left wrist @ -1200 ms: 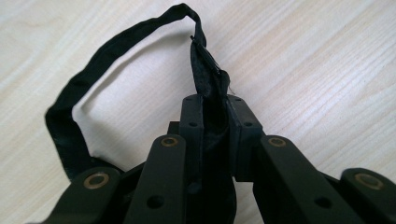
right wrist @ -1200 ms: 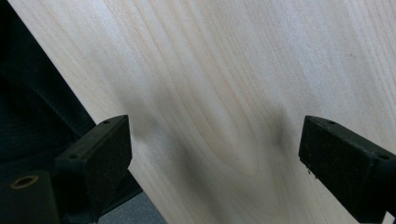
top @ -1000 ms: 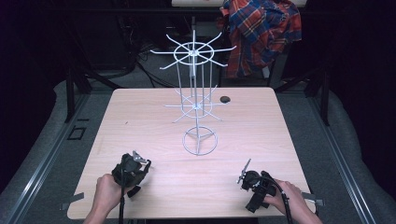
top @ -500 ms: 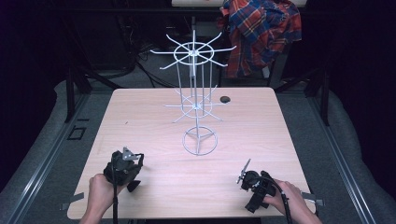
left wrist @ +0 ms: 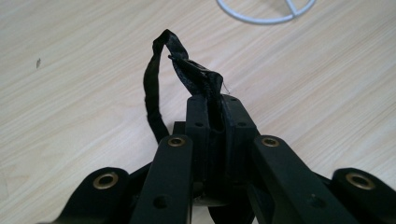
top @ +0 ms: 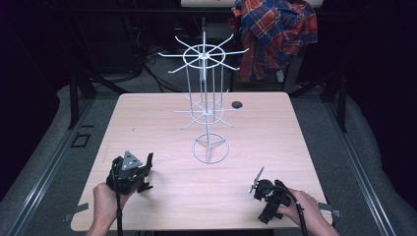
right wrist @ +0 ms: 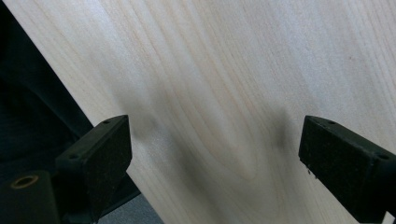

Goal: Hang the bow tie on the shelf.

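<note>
My left gripper (left wrist: 215, 105) is shut on a black fabric band (left wrist: 186, 70), whose loop sticks out past the jaw tips just above the table. In the high view the left gripper (top: 145, 163) sits at the table's front left, held by a hand. It points toward the white wire rack (top: 204, 83). The rack's ring base (top: 210, 147) stands at the table's middle and also shows as the ring base (left wrist: 266, 14) ahead of the band. My right gripper (top: 265, 195) is at the front right. Its jaws stand wide open over bare wood (right wrist: 215, 154) with nothing between them.
A small black object (top: 237, 104) lies on the table behind the rack. A plaid shirt (top: 275, 29) hangs beyond the far edge. The wooden table's edge (right wrist: 70, 93) runs close to my right gripper, with dark floor past it.
My left gripper has shifted a little left and then forward, keeping hold of the band. The right gripper has stayed almost still.
</note>
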`<state>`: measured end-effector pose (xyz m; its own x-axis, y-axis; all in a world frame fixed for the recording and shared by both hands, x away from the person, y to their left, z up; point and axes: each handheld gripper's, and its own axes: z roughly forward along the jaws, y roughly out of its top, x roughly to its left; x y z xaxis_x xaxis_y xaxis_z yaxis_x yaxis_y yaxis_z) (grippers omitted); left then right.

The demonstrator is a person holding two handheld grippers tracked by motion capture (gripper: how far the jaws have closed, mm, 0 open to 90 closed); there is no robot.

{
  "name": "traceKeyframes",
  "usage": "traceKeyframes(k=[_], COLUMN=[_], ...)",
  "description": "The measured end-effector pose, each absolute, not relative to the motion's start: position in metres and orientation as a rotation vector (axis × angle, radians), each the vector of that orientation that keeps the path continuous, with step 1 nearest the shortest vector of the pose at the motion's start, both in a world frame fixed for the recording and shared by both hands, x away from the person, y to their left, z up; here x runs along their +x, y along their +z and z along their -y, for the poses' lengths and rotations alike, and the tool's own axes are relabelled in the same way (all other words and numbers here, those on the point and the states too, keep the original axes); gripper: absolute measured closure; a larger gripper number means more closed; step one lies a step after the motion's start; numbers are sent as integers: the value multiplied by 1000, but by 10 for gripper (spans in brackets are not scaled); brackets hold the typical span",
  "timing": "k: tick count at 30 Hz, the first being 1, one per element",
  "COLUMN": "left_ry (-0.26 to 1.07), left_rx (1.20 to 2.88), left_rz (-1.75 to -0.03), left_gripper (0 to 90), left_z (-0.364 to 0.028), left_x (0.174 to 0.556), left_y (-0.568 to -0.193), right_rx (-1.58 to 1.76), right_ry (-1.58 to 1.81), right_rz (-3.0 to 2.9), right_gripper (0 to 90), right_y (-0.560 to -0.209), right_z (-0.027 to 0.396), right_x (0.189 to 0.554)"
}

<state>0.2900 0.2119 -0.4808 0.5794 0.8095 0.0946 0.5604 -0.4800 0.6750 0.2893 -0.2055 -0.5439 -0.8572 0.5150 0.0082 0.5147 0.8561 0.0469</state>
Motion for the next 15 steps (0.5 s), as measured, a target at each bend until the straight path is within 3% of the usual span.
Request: traceKeyframes(k=[15], left_ry=[543], left_rx=[2113], left_rz=[-1133], left_gripper=[830], left_z=[-212], left_x=[308], left_y=[-473], right_rx=[884], right_ry=[89], right_rz=[-3010], right_gripper=[91], right_y=[-547], right_z=[210], right_x=[292])
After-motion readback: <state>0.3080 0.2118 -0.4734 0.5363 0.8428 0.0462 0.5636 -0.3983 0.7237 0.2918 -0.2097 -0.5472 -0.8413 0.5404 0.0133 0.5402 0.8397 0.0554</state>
